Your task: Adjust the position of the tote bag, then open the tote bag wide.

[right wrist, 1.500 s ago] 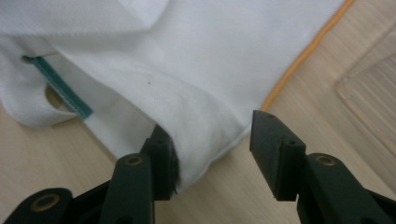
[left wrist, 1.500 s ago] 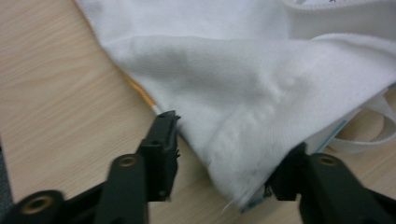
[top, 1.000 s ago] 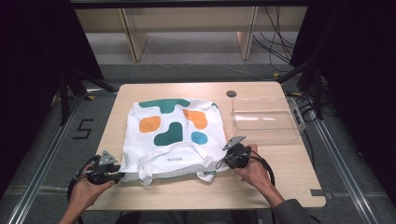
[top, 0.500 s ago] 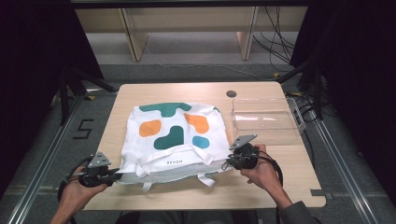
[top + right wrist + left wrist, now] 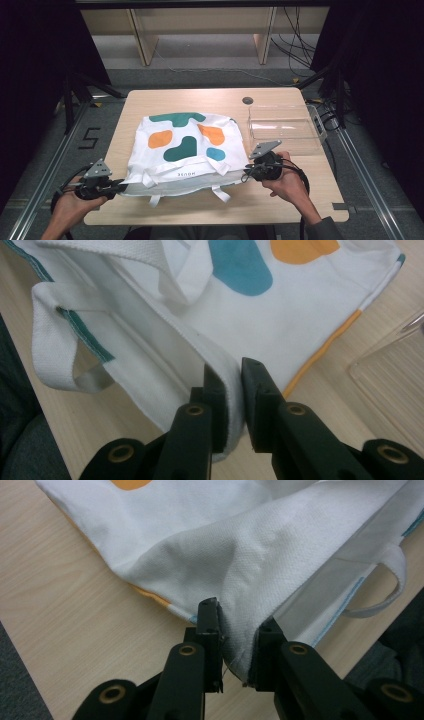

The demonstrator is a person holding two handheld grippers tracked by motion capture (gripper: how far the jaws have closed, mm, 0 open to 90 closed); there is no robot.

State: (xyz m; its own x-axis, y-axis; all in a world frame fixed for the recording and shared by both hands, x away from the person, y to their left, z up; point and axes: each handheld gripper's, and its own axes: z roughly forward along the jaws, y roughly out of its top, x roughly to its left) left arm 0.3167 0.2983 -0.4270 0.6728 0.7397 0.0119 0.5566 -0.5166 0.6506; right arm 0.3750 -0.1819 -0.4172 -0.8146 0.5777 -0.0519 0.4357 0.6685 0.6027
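High view: a white cloth tote bag with green, orange and blue blobs [image 5: 185, 150] lies on the wooden table [image 5: 150, 100]; left gripper [image 5: 121, 186] and right gripper [image 5: 245, 175] each pinch a near corner of its open edge, the right's jaws having just tightened.

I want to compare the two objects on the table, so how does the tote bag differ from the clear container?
The tote bag is soft white cloth with orange, green and blue shapes; the clear container is rigid and see-through. The tote bag lies mid-table; the clear container sits at the right. The bag's near edge is pinched at both corners; the container is untouched. Both rest on the table.
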